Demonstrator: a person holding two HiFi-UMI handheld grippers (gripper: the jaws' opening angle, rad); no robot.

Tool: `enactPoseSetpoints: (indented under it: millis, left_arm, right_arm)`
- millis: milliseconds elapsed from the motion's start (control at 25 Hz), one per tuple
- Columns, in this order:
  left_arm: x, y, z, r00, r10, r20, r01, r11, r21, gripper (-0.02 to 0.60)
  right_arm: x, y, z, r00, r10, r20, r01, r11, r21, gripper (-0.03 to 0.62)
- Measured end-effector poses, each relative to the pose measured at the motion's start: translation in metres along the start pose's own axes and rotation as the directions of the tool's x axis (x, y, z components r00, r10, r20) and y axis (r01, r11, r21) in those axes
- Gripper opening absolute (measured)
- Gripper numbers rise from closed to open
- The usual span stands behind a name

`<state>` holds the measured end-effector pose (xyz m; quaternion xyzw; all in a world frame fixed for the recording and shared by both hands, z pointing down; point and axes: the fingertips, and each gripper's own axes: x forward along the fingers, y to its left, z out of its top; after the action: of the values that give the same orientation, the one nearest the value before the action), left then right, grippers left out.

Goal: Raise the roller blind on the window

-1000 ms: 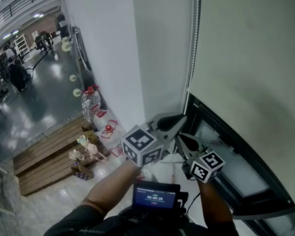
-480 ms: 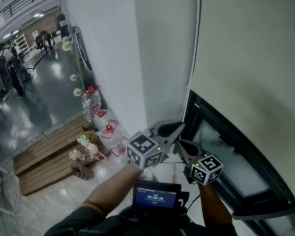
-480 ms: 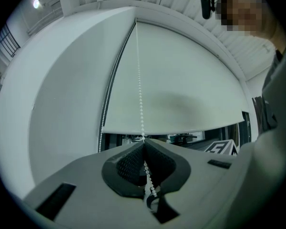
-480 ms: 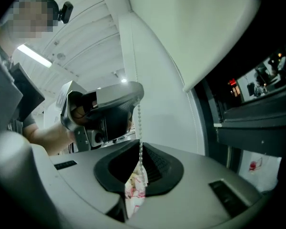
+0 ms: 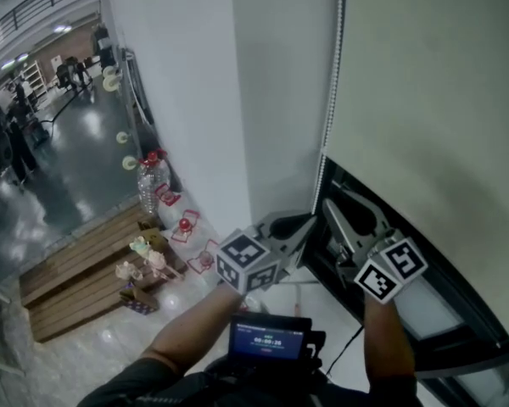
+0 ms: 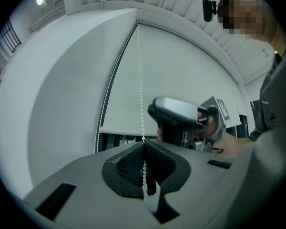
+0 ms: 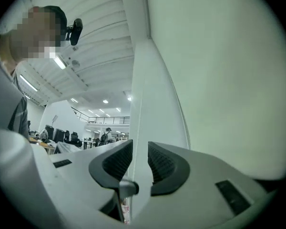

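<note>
Left gripper [image 6: 144,146] fingers pinch the chain [image 6: 139,80], holding the blind [image 5: 433,83]; right gripper [image 7: 140,159] fingers have just spread, empty, likely to regrip.

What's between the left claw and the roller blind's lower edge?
Only the bead chain, running up from the left claw shut on it; the head view shows it.

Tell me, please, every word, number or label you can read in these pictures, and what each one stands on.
Small screen, bottom of the head view: a line of light digits, too blurred to read.
Marker cubes: black-and-white square patterns, no words.
No other text is legible.
</note>
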<state>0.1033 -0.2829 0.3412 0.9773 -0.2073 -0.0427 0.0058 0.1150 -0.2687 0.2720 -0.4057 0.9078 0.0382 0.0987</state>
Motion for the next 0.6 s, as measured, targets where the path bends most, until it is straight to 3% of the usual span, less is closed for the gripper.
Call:
enactPoseSetpoints:
  millis: [160, 320, 600]
  left_arm:
    - [-0.005, 0.000, 0.003, 1.000, -0.005, 0.005, 0.005, 1.000, 0.000, -0.005]
    - [-0.004, -0.003, 0.004, 1.000, -0.006, 0.007, 0.006, 1.000, -0.003, -0.005]
    - [-0.007, -0.006, 0.004, 1.000, -0.008, 0.015, 0.008, 1.000, -0.003, -0.005]
  right_arm:
    - [0.031, 0.014, 0.028, 0.997, 0.053, 0.055, -0.052, 0.999, -0.017, 0.110]
    - [0.039, 0.009, 0.027, 0.996, 0.038, 0.086, -0.041, 0.999, 0.029, 0.009]
    - [0.032, 0.015, 0.026, 0.992, 0.048, 0.120, -0.052, 0.998, 0.030, 0.003]
